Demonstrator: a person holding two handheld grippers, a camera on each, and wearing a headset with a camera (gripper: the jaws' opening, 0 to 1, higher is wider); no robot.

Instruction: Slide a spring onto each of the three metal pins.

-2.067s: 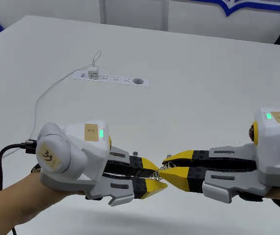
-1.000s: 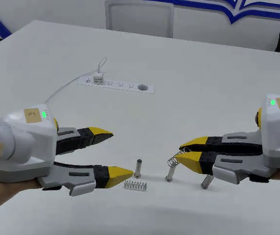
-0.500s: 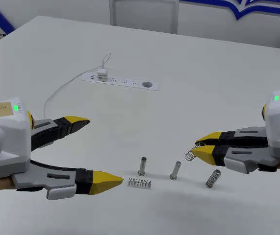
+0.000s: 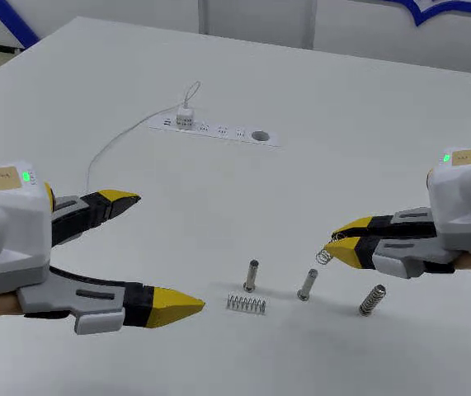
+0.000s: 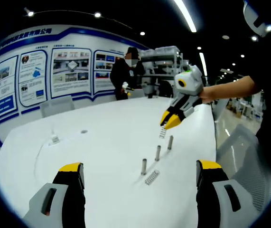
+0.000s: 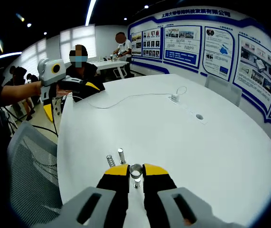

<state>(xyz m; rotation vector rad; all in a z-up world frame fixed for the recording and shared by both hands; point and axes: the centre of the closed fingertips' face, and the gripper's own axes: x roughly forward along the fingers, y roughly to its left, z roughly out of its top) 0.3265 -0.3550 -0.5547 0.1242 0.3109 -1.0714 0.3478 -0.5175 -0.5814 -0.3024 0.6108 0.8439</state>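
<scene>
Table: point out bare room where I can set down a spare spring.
Free: the broad stretch of table between the power strip and the bare pins, and the far side beyond the strip. Crowded: around those pins, the loose spring and the spring-fitted pin, flanked by the open left tool and the right tool gripping a spring.

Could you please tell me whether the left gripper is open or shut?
Open: the left gripper has its yellow-tipped jaws spread wide apart, gripping nothing.
</scene>
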